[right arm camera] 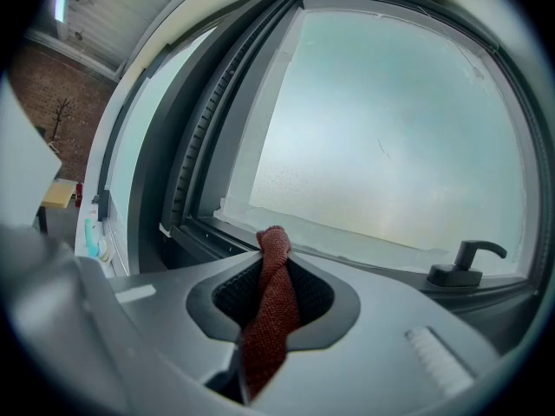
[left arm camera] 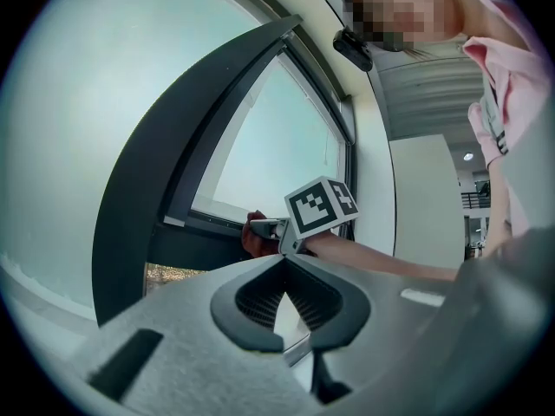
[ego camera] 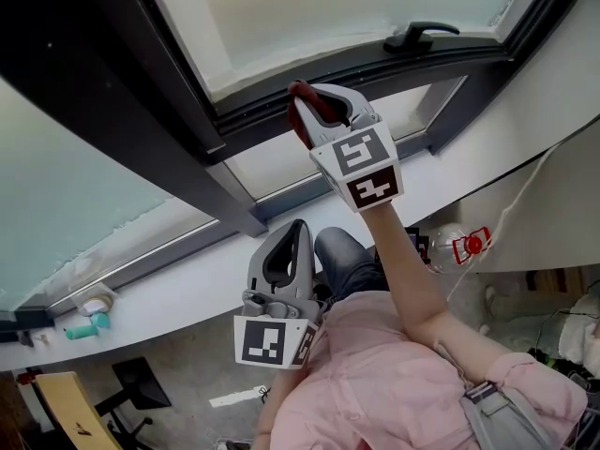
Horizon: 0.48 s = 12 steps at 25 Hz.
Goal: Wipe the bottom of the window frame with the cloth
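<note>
While your right tongs (right arm camera: 275, 254) clamp the red cloth (right arm camera: 269, 319), its tip up at the bottom of the dark window frame (ego camera: 394, 64), your left tongs (left arm camera: 283, 265) sit closed and empty, lower, by the white sill (ego camera: 187, 279).

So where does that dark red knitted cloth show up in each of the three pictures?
Head view: upper centre, the dark red knitted cloth is pinched in the right gripper, at the dark window frame.
Left gripper view: small, mid-picture, just left of the marker cube.
Right gripper view: bottom centre, clamped between the jaws, its tip pointing at the frame.
Shared landmark: the dark window frame's bottom rail.
</note>
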Available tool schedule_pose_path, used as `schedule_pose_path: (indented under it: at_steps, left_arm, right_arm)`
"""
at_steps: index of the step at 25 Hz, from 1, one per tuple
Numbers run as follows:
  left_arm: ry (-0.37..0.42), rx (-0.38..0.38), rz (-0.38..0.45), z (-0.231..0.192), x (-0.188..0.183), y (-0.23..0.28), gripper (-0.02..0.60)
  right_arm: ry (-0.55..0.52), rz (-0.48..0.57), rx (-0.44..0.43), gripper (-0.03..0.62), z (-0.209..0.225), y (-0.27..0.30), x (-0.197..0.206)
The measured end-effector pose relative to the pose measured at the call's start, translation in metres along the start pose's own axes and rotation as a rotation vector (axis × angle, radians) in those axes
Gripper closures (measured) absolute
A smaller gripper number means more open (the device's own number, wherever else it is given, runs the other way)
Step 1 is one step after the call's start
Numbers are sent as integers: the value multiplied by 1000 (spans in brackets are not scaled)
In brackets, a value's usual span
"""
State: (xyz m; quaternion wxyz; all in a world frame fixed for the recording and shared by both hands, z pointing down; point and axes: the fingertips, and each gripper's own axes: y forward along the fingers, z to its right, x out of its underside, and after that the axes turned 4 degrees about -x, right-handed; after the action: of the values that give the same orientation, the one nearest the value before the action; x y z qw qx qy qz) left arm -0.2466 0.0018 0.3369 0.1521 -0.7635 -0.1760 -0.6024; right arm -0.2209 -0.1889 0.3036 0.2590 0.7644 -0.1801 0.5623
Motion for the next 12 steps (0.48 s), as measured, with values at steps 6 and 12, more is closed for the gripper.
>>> schedule_pose_path:
  at_steps: [6, 12]
  left_arm:
    - [0, -9, -2, 1, 0, 1, 584]
    - [3, -7, -3, 3, -2, 4, 584]
  right_arm:
    - [-1, 2, -9, 528, 0, 0, -1]
    - [4, 14, -11, 528, 0, -1, -1]
